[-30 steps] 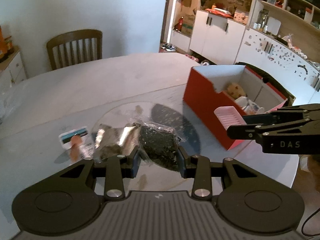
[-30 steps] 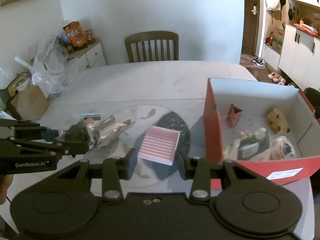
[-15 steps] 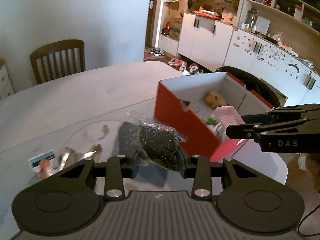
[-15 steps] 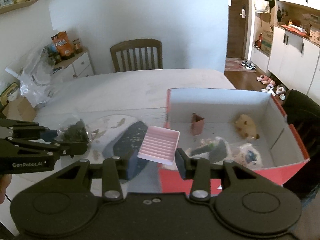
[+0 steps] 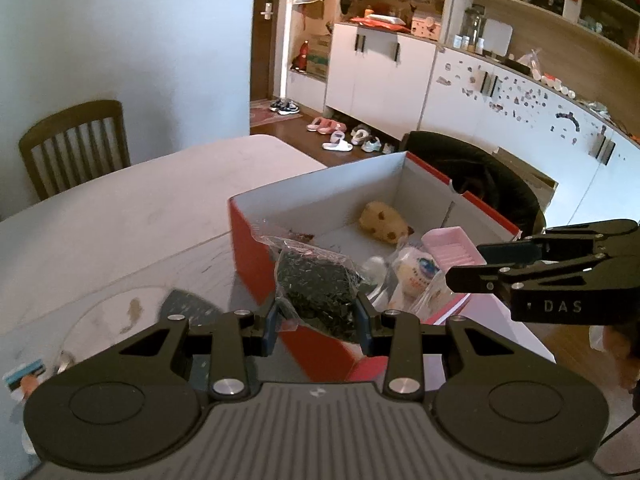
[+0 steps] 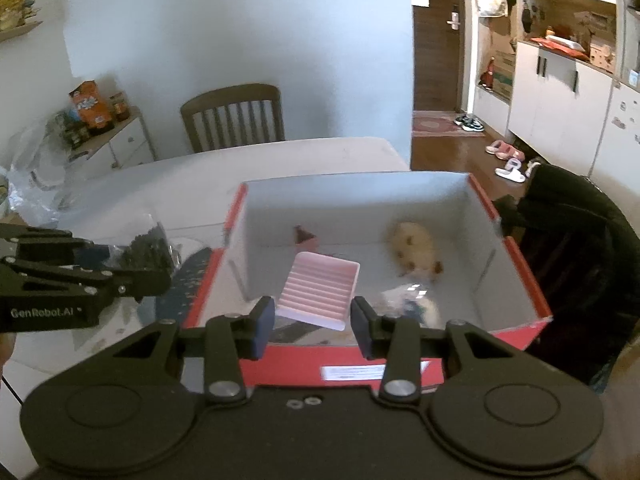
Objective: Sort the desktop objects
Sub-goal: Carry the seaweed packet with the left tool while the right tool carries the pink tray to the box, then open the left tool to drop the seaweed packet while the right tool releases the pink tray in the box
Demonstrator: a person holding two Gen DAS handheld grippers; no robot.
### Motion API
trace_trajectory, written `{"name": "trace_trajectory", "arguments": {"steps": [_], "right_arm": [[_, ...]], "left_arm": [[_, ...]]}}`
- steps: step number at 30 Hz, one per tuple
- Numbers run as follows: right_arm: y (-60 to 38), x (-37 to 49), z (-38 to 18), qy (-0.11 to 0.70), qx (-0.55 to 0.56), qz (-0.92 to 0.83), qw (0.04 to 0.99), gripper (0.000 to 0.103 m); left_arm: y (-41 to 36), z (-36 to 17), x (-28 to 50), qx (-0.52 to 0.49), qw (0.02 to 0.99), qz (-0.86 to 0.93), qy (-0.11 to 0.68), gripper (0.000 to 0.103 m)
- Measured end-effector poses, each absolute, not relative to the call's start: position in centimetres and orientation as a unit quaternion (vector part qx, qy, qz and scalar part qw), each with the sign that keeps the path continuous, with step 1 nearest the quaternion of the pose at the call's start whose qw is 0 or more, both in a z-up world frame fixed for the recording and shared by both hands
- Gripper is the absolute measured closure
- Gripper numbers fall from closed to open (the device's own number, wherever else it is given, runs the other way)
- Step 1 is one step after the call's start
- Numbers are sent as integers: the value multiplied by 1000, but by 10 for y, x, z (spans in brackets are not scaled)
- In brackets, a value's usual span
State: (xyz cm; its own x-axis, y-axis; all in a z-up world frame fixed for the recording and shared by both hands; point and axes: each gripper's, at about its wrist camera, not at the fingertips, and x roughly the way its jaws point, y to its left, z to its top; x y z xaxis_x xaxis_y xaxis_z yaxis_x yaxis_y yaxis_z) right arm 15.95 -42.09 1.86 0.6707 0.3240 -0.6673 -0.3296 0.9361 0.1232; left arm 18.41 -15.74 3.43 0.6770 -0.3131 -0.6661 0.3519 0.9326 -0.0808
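Two hand-held grippers hold loads: left [image 5: 318,320] clamps the dark bag [image 5: 316,292], right [image 6: 312,322] seemingly the pink tray [image 6: 320,294].

In the right wrist view the things inside the red box [image 6: 516,264] are blurred; the tan toy [image 6: 414,254] has no clear shape. A card [image 5: 24,376] at the counter's near edge is cut off by the picture's left edge. The label [image 6: 360,372] on the box is too small to read.

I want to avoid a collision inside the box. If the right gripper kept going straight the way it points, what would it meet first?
Probably the box floor: the right gripper, shut on the pink tray, points down into the red box, short of the spotted plush. Depth is unclear.
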Motion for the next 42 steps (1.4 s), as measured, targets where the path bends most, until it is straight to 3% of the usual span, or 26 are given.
{"name": "trace_trajectory", "arguments": {"steps": [27,42], "right_arm": [[-465,214,-17,412,-15,164,896,62],[-442,236,-39,446,-64,185,873,62]], "left_arm": [[-251,-2,334,50,852,-215,475,66],[-287,-45,367,142,824,-209,507,66]]}}
